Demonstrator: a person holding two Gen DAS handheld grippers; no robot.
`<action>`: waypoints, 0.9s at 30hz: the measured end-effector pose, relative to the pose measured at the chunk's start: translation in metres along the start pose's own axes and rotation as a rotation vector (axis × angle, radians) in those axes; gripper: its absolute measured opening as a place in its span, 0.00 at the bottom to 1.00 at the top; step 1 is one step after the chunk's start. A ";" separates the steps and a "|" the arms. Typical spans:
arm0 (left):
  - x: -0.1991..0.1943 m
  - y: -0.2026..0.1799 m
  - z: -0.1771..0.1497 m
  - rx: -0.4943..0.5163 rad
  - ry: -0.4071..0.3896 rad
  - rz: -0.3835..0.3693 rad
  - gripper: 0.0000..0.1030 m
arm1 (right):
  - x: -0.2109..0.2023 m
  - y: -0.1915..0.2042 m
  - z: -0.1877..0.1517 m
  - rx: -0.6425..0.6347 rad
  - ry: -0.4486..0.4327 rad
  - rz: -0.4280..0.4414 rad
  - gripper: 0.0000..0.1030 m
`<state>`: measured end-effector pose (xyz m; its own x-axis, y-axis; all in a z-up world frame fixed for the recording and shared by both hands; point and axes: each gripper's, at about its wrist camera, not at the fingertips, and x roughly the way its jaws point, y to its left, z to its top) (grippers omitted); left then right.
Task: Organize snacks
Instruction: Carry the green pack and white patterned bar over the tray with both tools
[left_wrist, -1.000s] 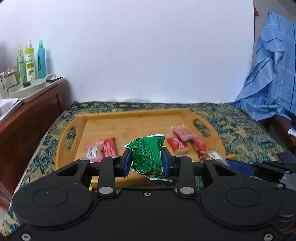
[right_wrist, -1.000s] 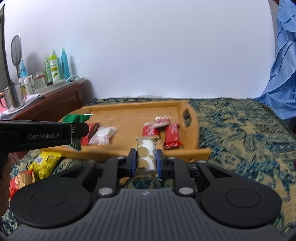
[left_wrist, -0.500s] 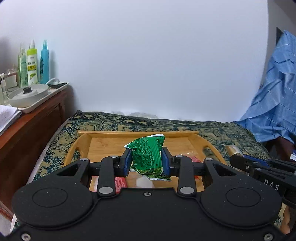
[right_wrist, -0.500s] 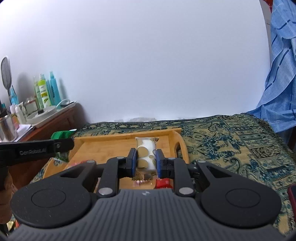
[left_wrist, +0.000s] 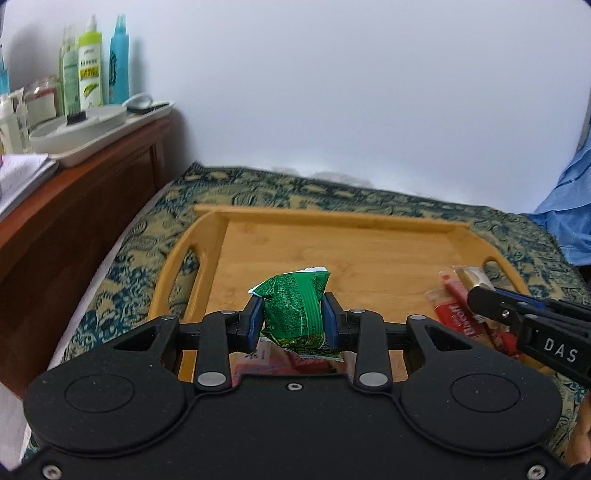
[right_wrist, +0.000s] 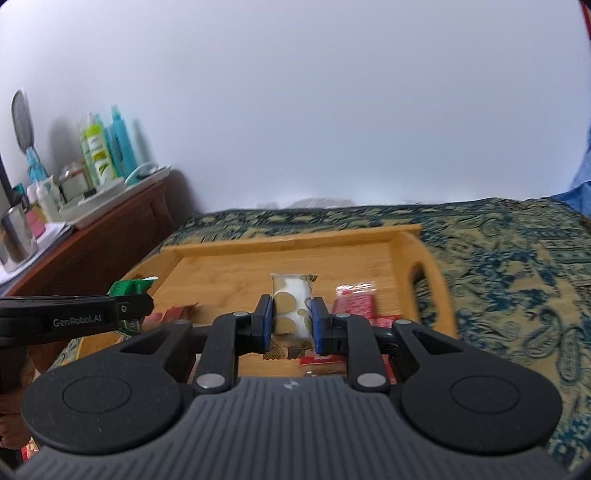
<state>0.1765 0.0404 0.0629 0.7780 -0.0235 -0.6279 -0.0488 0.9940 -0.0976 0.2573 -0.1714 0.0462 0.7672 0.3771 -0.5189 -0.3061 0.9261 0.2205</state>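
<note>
My left gripper (left_wrist: 292, 317) is shut on a green snack packet (left_wrist: 295, 308) and holds it over the near left part of the wooden tray (left_wrist: 332, 251). My right gripper (right_wrist: 291, 319) is shut on a white snack bar with gold dots (right_wrist: 291, 308) over the tray's (right_wrist: 229, 273) right part. Red snack packets (left_wrist: 458, 317) lie on the tray's right side, and they show beside the bar in the right wrist view (right_wrist: 356, 301). More red packets (left_wrist: 280, 360) lie under the left gripper. The right gripper shows at the right of the left wrist view (left_wrist: 476, 291).
The tray sits on a blue and gold patterned bedspread (right_wrist: 517, 280). A wooden side cabinet (left_wrist: 74, 206) at the left carries bottles (left_wrist: 88, 74) and a white tray. Blue cloth (left_wrist: 569, 221) hangs at the right. A white wall stands behind.
Both grippers have moved forward over the tray with their snacks still held, and now tilt down closer to it. The tray fills more of both views.
</note>
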 end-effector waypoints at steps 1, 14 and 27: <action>0.001 0.001 0.000 -0.004 0.002 0.000 0.31 | 0.002 0.001 -0.001 0.002 0.006 0.006 0.25; 0.012 -0.010 -0.009 0.028 0.018 -0.022 0.31 | 0.022 0.009 -0.015 -0.024 0.060 0.016 0.25; 0.013 -0.011 -0.016 0.038 0.037 -0.037 0.31 | 0.030 0.012 -0.020 -0.042 0.083 0.004 0.26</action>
<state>0.1777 0.0270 0.0435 0.7551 -0.0631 -0.6526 0.0034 0.9957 -0.0923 0.2655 -0.1489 0.0167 0.7173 0.3790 -0.5847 -0.3338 0.9235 0.1892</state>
